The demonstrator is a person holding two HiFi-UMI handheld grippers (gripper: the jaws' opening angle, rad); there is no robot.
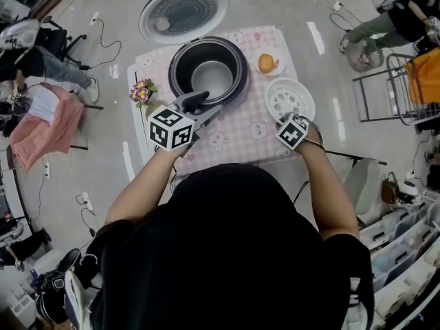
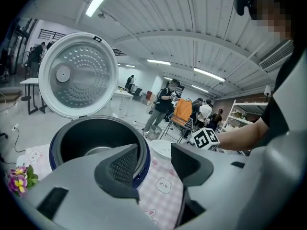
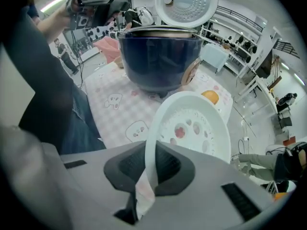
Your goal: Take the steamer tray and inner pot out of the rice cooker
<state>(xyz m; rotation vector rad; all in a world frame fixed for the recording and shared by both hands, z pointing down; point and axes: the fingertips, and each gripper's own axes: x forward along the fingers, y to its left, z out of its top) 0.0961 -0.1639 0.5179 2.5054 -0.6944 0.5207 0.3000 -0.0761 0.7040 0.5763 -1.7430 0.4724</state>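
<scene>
Right tool (image 3: 149, 164) clenched on the near rim of the steamer tray (image 3: 192, 123); white rim pinched between the pads. Tray already out of the rice cooker (image 1: 177, 74), now to its right over the counter (image 1: 240, 126), tilted with the far edge low. Can't tell whether it touches the cloth yet.

Left tool (image 2: 153, 162) released, jaws apart, nothing between them but pink cloth. Sits at the cooker's near side, aimed slightly down. Left jaw just beside the cooker's rim, right jaw off to the side over the cloth.

Inner pot (image 1: 211, 74) seated in the cooker, lid (image 1: 183, 11) swung back and out of the way.

Key relation: pot rim lies ahead and a little left of the left tool (image 1: 204, 107), with the pot's axis vertical. Left hand clearly nearer; right tool (image 1: 287, 119) busy with the tray and well apart from the cooker.

Judgement: set the tray flat and let go, then straddle the near pot wall with the left jaws and lift straight up.
</scene>
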